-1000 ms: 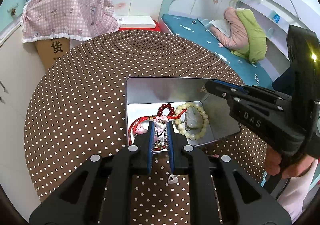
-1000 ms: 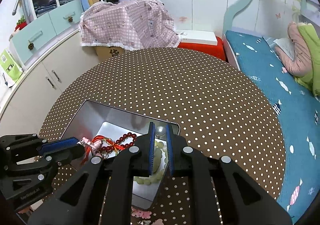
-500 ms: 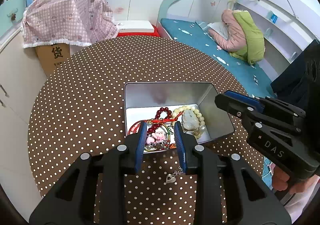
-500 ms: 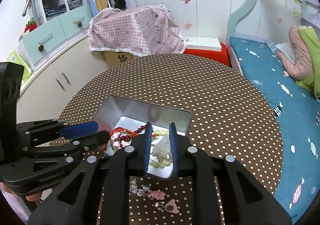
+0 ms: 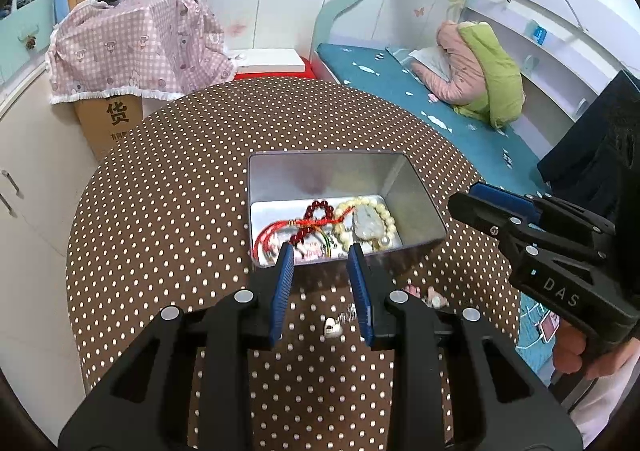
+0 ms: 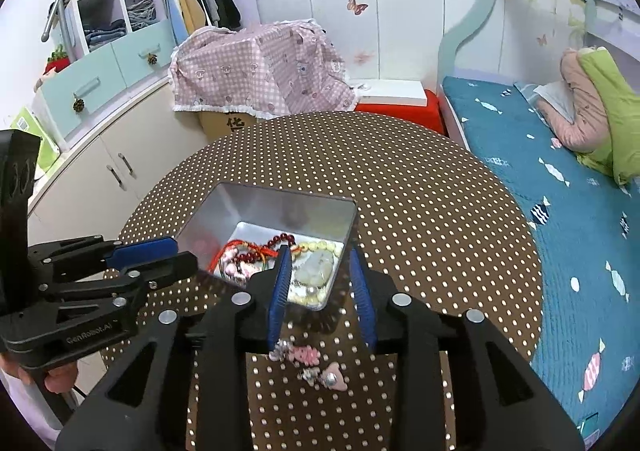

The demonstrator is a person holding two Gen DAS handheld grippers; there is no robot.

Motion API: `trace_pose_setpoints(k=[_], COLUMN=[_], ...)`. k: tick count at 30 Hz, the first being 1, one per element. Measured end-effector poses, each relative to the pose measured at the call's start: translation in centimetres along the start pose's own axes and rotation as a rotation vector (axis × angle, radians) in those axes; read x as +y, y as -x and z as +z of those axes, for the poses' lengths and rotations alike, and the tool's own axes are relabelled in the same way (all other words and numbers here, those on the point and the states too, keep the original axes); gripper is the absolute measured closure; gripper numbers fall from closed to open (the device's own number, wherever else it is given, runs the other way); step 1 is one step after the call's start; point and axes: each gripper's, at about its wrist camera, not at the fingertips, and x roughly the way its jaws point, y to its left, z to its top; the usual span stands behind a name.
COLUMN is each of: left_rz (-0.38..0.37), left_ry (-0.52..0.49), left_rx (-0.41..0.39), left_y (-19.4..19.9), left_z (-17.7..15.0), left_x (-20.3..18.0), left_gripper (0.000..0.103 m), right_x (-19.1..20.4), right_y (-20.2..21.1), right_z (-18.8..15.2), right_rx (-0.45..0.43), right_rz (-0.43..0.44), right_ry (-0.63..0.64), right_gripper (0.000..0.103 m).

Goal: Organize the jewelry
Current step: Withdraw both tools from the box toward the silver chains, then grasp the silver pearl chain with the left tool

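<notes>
Lying lengthwise leftward: red string bracelet point(image 5: 296, 229) | tin point(image 5: 416, 207)

Over the last second the left gripper point(image 5: 320, 251) has gone from nearly closed, with its tips low inside the metal tin point(image 5: 416, 191) among the red cord bracelet point(image 5: 280, 229), to wide open and withdrawn to the tin's near wall. The right gripper point(image 6: 318, 257) has likewise spread its fingers from a narrow gap to a wide one and pulled back from over the pale bead bracelet point(image 6: 316, 271). With both drawn back, the small charms point(image 6: 304, 357) lying on the dotted tablecloth point(image 6: 420, 211) near the tin have come into the right wrist view.
</notes>
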Motion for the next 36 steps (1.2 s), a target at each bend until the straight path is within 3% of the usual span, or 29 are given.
trace_pose_setpoints(k=[6,11,13,19,23,27,32,35,36], left_rz=[-0.024,-0.021,-0.027,0.007,0.048,0.12,0.108,0.09,0.077], left_ry=[-0.005,0.001,-0.002,-0.022,-0.051,-0.133,-0.132,-0.1,-0.086], left_rx=[0.04,0.1,0.127,0.179,0.173,0.164,0.169,0.162,0.159], left_y=[0.2,-1.2,-2.0,-4.3,-5.2,-5.9,-5.8,-5.1,-4.7], left_z=[-2.4,-4.1,-4.7,-5.3,-5.2,-5.1,-5.0,-4.8,-4.7], left_x=[0.0,0.1,0.0,-0.5,-1.1,-2.2,-1.6,-0.6,-0.3], left_gripper=[0.074,0.073,0.064,0.06,0.061,0.088,0.09,0.103,0.103], right_x=[-1.2,-2.0,-2.0,-1.5,-0.9,-0.8,-1.0,-1.0,-1.1], right_y=[0.0,-1.8,-2.4,-2.7,-2.9,-3.2,-3.2,-3.0,-2.8], right_z=[-2.2,-5.0,-5.7,-6.7,-6.9,-7.1,-7.0,-7.1,-7.0], right_rx=[0.033,0.128,0.154,0.178,0.183,0.191,0.191,0.188,0.185], right_rz=[-0.029,-0.06,-0.062,-0.05,-0.039,-0.041,-0.036,-0.039,-0.038], right_ry=[-0.022,-0.041,-0.048,-0.048,-0.038,-0.034,-0.04,-0.04,-0.041], right_gripper=[0.069,0.069,0.069,0.069,0.069,0.068,0.068,0.068,0.068])
